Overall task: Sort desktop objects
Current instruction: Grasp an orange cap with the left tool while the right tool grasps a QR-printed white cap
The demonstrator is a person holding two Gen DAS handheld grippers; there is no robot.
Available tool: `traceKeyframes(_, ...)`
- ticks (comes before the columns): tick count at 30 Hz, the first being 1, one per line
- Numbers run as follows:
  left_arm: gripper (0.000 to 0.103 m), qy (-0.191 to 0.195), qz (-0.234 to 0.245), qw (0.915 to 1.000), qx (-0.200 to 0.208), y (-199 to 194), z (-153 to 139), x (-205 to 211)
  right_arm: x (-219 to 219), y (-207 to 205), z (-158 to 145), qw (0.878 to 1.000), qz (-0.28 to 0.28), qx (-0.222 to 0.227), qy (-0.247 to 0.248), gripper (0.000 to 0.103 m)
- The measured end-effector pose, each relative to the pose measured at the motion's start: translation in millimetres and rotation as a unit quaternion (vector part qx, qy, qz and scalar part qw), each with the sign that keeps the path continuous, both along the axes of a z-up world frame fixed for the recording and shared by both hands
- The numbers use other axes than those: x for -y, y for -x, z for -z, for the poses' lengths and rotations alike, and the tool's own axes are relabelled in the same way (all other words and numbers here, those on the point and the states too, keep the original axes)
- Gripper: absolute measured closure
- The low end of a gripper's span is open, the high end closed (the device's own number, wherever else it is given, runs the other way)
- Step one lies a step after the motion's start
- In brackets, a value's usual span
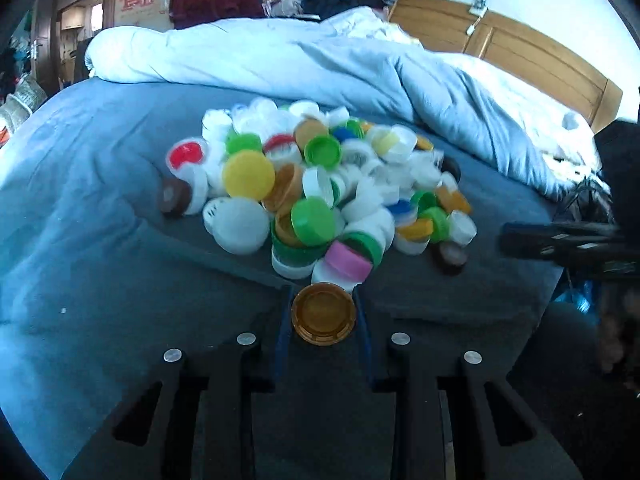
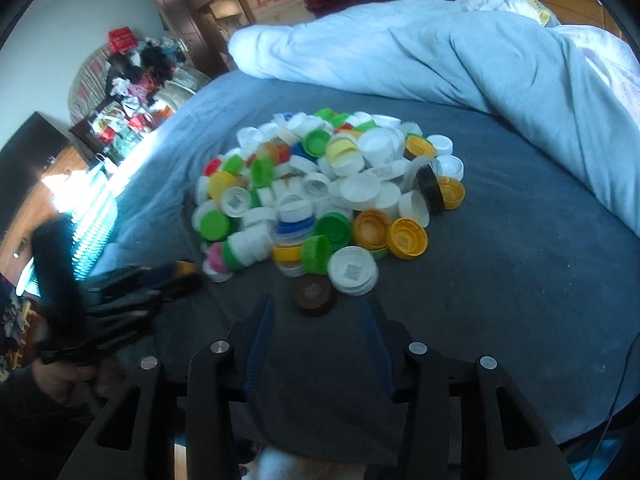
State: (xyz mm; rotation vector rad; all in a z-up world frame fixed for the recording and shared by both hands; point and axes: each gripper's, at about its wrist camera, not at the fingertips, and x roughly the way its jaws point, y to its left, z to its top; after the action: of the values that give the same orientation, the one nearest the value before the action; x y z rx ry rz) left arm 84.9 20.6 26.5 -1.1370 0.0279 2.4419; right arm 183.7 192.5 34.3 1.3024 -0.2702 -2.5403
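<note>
I look at a bed point(image 1: 100, 280) covered with a dark blue-grey sheet, and a heap of bottle caps point(image 1: 316, 184) lies in the middle of it. The caps are white, green, yellow, orange, red, blue and pink, many of them piled on each other. Behind the heap a pale blue duvet point(image 1: 320, 60) is bunched up across the bed.

My left gripper point(image 1: 323, 314) has its jaws narrow and pressed on an orange cap point(image 1: 323, 314), which sits at the near edge of the heap with its hollow side toward the camera. Just beyond it a pink cap point(image 1: 348, 260) lies against green and white ones.

My right gripper point(image 2: 316, 312) has its jaws standing apart, about half wide, and nothing is pressed between them. A dark brown cap point(image 2: 313, 295) lies on the sheet just ahead of the tips, near the gap, touching neither finger as far as I can see. A white cap point(image 2: 353, 270) with a printed code rests just beside it at the heap's edge.

In the right wrist view the left gripper appears blurred at the left side.
</note>
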Motion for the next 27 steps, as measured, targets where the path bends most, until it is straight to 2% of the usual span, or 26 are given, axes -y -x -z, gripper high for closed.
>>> traceKeyframes(8, 0.078, -0.007, -0.011, 0.9999, -0.001, 3, -7, 6, 1, 30, 11, 1.0, 0.004, 0.001, -0.029, 0.054)
traceKeyframes(10, 0.078, -0.008, -0.011, 0.9999, 0.001, 3, -6, 6, 3, 35, 16, 0.999, -0.002, 0.01, -0.036, 0.067)
traceKeyframes(13, 0.078, -0.006, -0.011, 0.9999, 0.007, 4, -3, 5, 1, 30, 9, 0.999, -0.001, -0.006, -0.04, 0.069)
traceKeyframes(15, 0.078, -0.007, -0.011, 0.9999, 0.006, 3, -5, 6, -5, 22, -4, 0.999, 0.008, -0.028, -0.024, 0.07)
traceKeyframes(17, 0.078, -0.01, -0.012, 0.9999, 0.005, 3, -6, 6, -20, 13, -16, 0.998, 0.016, -0.048, 0.031, 0.07)
traceKeyframes(19, 0.078, -0.012, -0.014, 0.9998, 0.006, 4, -6, 6, -41, 19, -8, 0.994, 0.037, -0.017, 0.106, 0.07)
traceKeyframes(20, 0.078, -0.015, -0.014, 0.9998, 0.007, 5, -5, 5, -59, 24, 5, 0.983, 0.063, 0.011, 0.174, 0.069)
traceKeyframes(21, 0.078, -0.017, -0.014, 0.9997, 0.009, 5, -5, 5, -76, 29, 24, 0.952, 0.068, 0.043, 0.294, 0.069)
traceKeyframes(22, 0.078, -0.017, -0.013, 0.9997, 0.01, 4, -5, 4, -89, 28, 37, 0.924, 0.087, 0.053, 0.369, 0.069)
traceKeyframes(23, 0.078, -0.015, -0.011, 0.9998, 0.009, 3, -5, 3, -87, 27, 28, 0.957, 0.103, 0.048, 0.269, 0.069)
traceKeyframes(24, 0.078, -0.014, -0.009, 0.9998, 0.009, 2, -5, 3, -80, 28, 20, 0.98, 0.101, 0.042, 0.166, 0.07)
traceKeyframes(25, 0.078, -0.014, -0.009, 0.9998, 0.01, 2, -6, 3, -81, 26, 17, 0.982, 0.103, 0.033, 0.155, 0.071)
traceKeyframes(26, 0.078, -0.015, -0.01, 0.9998, 0.01, 2, -6, 3, -90, 24, 22, 0.967, 0.109, 0.038, 0.226, 0.071)
traceKeyframes(27, 0.078, -0.015, -0.011, 0.9998, 0.01, 2, -6, 4, -95, 23, 24, 0.963, 0.118, 0.04, 0.24, 0.071)
